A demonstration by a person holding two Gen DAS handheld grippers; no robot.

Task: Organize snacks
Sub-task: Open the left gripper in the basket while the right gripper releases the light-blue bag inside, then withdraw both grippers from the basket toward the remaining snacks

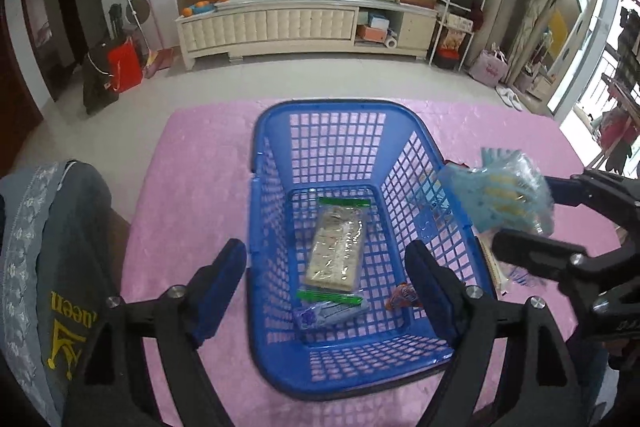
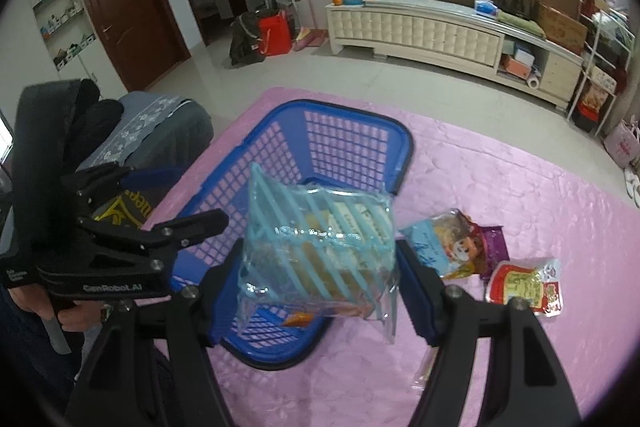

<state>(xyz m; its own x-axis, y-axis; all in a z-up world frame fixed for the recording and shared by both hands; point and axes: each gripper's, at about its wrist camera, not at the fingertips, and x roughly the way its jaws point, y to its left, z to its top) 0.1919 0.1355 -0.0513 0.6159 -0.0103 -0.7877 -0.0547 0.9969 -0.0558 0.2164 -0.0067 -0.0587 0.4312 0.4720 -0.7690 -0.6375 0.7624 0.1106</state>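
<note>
A blue plastic basket (image 1: 276,367) stands on the pink table cover (image 1: 192,163). It holds a clear pack of pale crackers (image 1: 336,251), a small blue-purple packet (image 1: 328,313) and an orange-wrapped snack (image 1: 402,297). My left gripper (image 1: 328,291) is open and empty, its jaws straddling the basket's left wall. My right gripper (image 2: 320,287) is shut on a light-blue striped clear snack bag (image 2: 316,247), held above the basket's right rim; the bag also shows in the left wrist view (image 1: 500,197). The basket shows in the right wrist view (image 2: 256,147).
Several snack packets lie on the cover right of the basket: a blue cartoon packet (image 2: 440,239), a purple one (image 2: 494,247), a red-and-yellow one (image 2: 526,285). A grey cushioned chair (image 2: 160,131) stands left of the table. A white TV cabinet (image 1: 304,23) lines the far wall.
</note>
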